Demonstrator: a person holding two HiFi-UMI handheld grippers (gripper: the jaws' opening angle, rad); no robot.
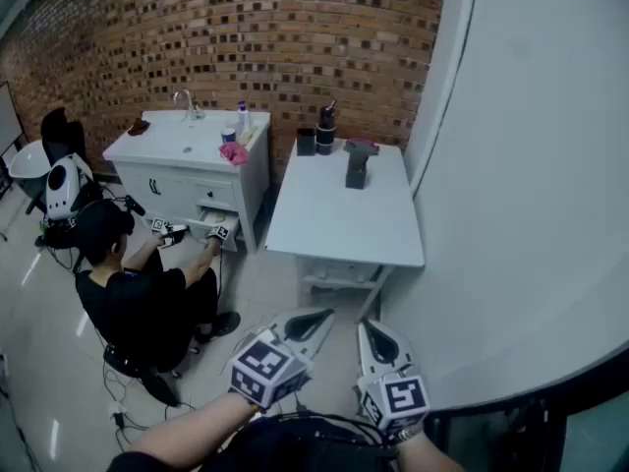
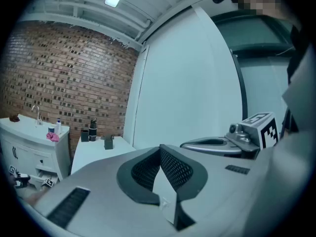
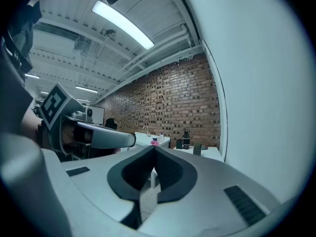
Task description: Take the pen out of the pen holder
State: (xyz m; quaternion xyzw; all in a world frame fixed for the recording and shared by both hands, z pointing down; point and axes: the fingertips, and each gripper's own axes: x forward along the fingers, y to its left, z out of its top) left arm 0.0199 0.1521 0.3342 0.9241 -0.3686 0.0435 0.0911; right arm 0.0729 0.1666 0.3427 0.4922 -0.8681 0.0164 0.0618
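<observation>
Both holders' forearms are cut off at the bottom edge of the head view, so only the wrists and the 2 tools show. The left gripper [image 1: 313, 317] has its jaws pressed together at the tips with nothing between them, and the right gripper [image 1: 372, 328], just beside it on its right, is closed and empty the same way. Each is a smooth grey shell with a dark, mesh-textured pad inside each jaw and a cube of black-and-white square markers at the back.

Well ahead of both jaws stands a white table [image 1: 339, 219] with a flat rectangular top; its legs are mostly hidden under it. At the table's far end are 3 dark things: a black square cup [image 1: 306, 143], a dark bottle [image 1: 325, 130] touching or just beside it, and, nearer the grippers and apart from those 2, a dark upright block [image 1: 356, 170] with something reddish across its top. They are too small to tell which is the pen holder, and the pen cannot be made out.

Ahead and to the left of the left gripper a person in dark clothes [image 1: 138, 298] sits on the glossy floor before a white sink cabinet [image 1: 167, 170] with 1 drawer open; a pink cloth [image 1: 233, 152] lies on its top. Rough red brick [image 1: 246, 37] runs behind, and a smooth pale curved wall [image 1: 521, 185] fills the right gripper's right side.
</observation>
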